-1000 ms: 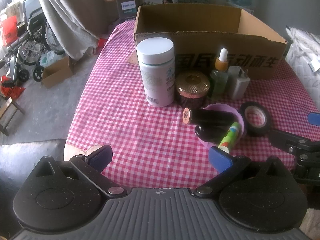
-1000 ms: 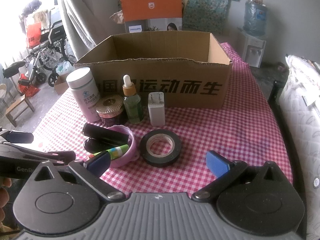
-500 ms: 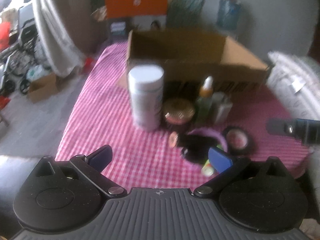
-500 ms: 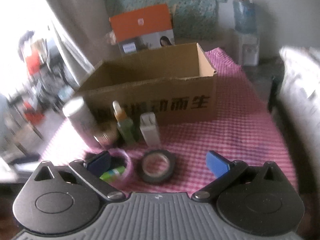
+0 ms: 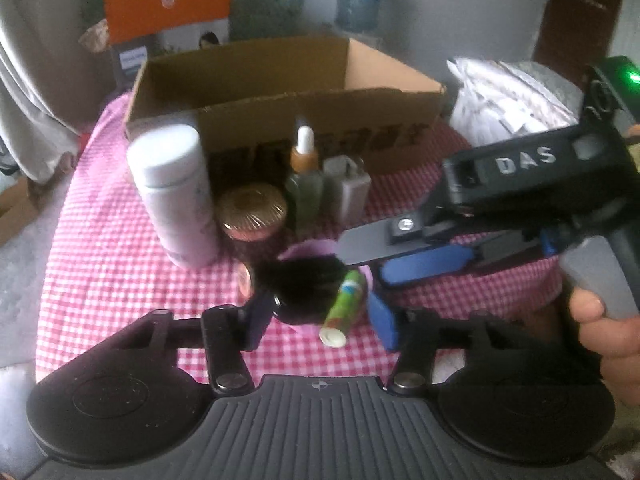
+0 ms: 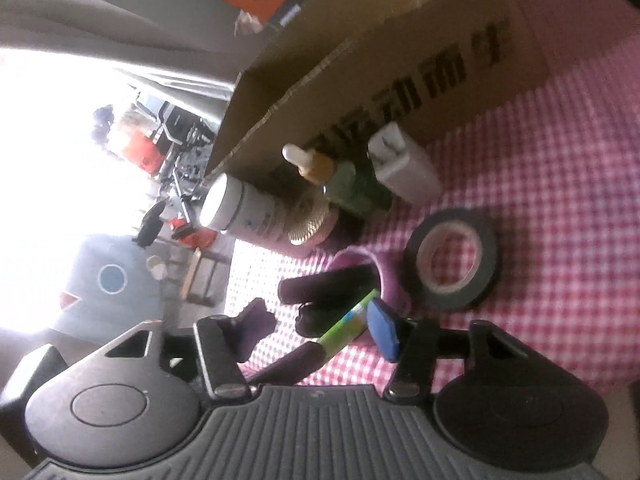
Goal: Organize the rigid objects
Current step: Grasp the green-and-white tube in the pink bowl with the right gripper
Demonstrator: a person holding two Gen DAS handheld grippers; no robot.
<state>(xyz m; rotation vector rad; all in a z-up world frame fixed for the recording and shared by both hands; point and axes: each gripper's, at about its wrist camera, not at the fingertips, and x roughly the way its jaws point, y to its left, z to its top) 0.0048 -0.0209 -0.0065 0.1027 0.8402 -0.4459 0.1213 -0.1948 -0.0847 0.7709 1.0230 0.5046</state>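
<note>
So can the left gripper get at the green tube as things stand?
Probably yes: the green tube lies just ahead of the left gripper, top uncovered, though the right gripper crowds in from the side.

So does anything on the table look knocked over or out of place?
Only the purple dish: two black tubes and a green stick lie across it and hang over its rim. The white bottle, dropper bottle and charger stand upright.

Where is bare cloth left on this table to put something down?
Free: the checked cloth left of the white bottle, and the stretch right of the black tape roll, below the cardboard box. Crowded: from the bottle to the charger and around the pink bowl, where both grippers are.
</note>
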